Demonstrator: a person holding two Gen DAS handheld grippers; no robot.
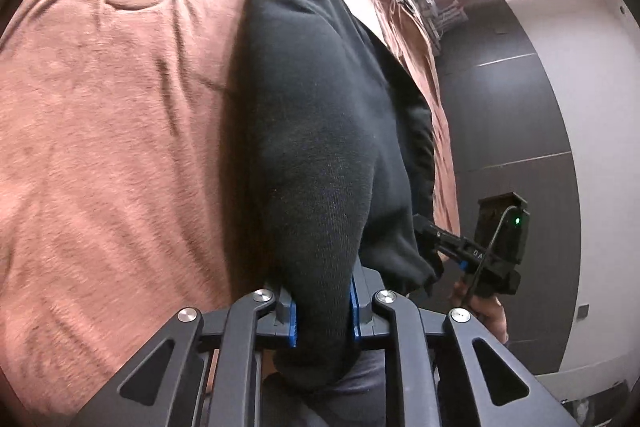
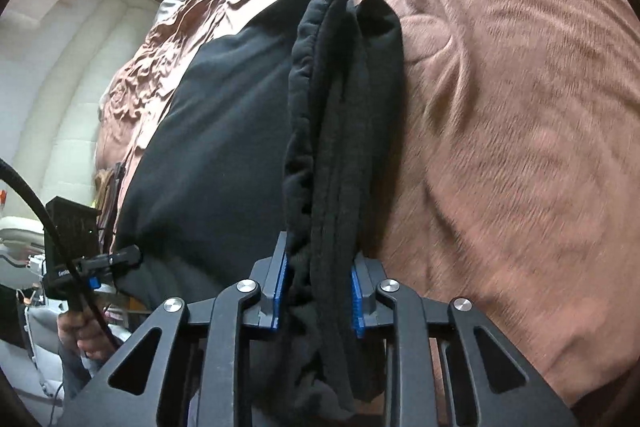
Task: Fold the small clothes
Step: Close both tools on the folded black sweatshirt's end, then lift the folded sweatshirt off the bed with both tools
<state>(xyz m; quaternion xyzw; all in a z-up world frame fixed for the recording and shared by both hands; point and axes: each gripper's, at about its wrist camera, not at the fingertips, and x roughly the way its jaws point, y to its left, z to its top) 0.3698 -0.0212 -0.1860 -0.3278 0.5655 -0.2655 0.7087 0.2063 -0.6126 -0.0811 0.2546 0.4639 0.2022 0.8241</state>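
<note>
Both grippers are on the garment [image 1: 320,115] now. The left gripper [image 1: 323,311] has its blue pads [image 1: 293,323] clenched on a thick fold of the black knit, the cloth bunching between the jaws and running down past them. The right gripper [image 2: 318,297] is grasping a gathered edge of the same garment [image 2: 224,131], with ribbed layers stacked between its pads [image 2: 357,301]. The black cloth stretches away from both grips across the brown blanket [image 1: 104,131], lying close to the bed's edge, where the blanket drops off toward the dark floor [image 1: 516,131]. From the left view, the right gripper shows beside that edge, its handle in a hand [image 1: 486,311]. From the right view, the other hand [image 2: 82,333] holds its handle with a black cable [image 2: 44,219] trailing.
</note>
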